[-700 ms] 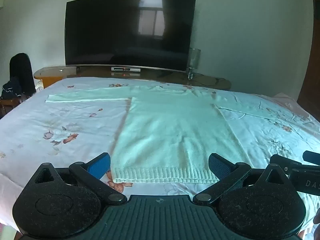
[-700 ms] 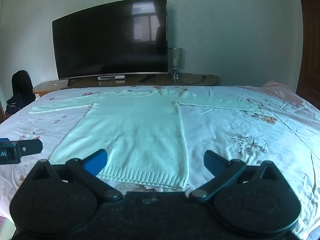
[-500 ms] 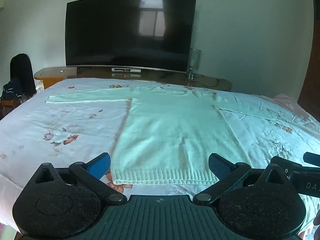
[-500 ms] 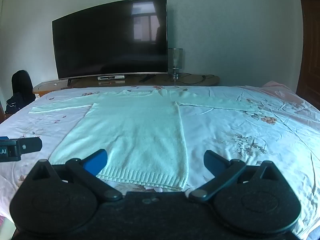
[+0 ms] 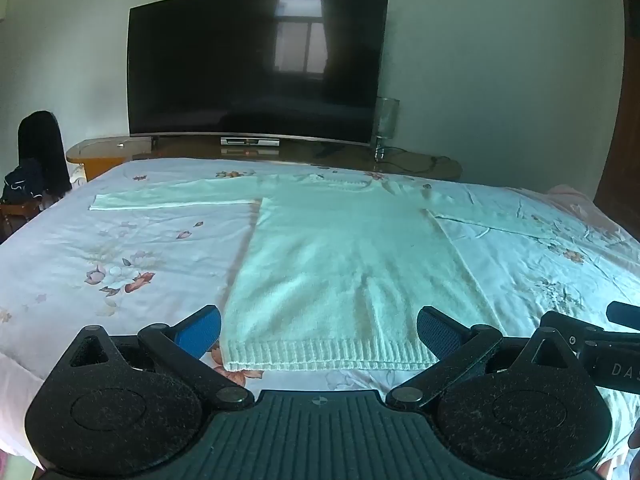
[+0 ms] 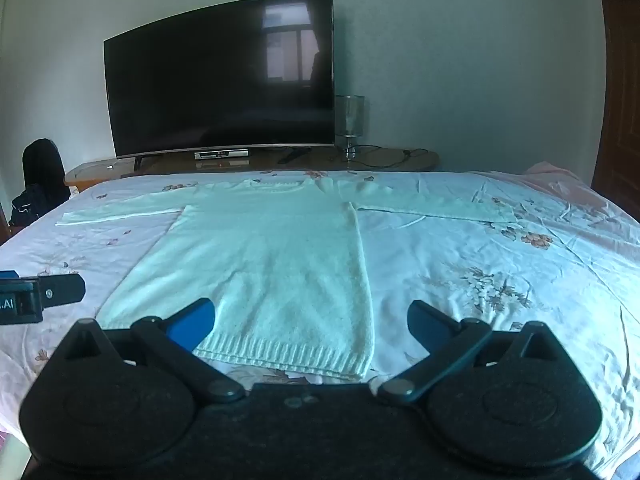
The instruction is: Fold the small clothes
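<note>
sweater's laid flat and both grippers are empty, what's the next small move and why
Probably bring the left gripper forward and down to the near left corner of the pale knitted sweater's ribbed hem. The sweater lies flat and unfolded on the floral bedsheet, sleeves spread, and both grippers hang short of it with jaws wide and nothing between them; the right gripper could take the other corner.

Ribbed-hem knitted sweater on smooth, wrinkled floral cloth bedsheet; glossy black television screen; polished wooden stand.
</note>
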Tool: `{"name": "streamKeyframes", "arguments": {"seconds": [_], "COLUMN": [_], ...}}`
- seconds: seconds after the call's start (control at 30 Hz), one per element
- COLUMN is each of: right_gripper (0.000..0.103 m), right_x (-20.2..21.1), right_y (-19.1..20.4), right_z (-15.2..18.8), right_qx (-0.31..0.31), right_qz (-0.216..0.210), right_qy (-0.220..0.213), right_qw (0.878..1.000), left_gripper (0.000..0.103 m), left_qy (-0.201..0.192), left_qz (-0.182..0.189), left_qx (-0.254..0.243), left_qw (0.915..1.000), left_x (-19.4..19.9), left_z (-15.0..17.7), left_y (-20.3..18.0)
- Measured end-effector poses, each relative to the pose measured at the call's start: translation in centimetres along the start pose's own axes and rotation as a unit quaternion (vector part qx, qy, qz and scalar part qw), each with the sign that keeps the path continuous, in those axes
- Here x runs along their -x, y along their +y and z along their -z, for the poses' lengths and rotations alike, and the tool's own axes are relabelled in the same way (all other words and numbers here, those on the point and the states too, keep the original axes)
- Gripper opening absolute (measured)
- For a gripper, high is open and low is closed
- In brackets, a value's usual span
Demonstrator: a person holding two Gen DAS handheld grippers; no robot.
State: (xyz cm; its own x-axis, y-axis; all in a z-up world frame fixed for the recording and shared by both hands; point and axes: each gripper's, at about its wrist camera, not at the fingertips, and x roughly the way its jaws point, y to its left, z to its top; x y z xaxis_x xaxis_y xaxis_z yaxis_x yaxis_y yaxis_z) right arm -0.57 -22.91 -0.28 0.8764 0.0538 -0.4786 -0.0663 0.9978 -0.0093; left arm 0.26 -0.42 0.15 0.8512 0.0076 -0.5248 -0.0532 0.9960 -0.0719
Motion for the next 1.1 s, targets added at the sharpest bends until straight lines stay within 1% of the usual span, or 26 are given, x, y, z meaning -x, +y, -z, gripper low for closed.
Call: {"name": "streamKeyframes", "arguments": {"seconds": [1.1], "right_gripper": [0.103], "right_x": [-0.09], "right_y": [-0.17], "right_z": [-0.24], "right_qx": [-0.001], "right_qz": [0.001], "right_qy": [-0.001], "right_qw": [1.0], "left_gripper": [0.103], "left_qy": [0.0], "left_qz": [-0.002], "left_qx": [-0.01], "left_qw": [0.9999], "left_x": [0.0], "left_z": [-0.15], "left_y": [-0.11]}}
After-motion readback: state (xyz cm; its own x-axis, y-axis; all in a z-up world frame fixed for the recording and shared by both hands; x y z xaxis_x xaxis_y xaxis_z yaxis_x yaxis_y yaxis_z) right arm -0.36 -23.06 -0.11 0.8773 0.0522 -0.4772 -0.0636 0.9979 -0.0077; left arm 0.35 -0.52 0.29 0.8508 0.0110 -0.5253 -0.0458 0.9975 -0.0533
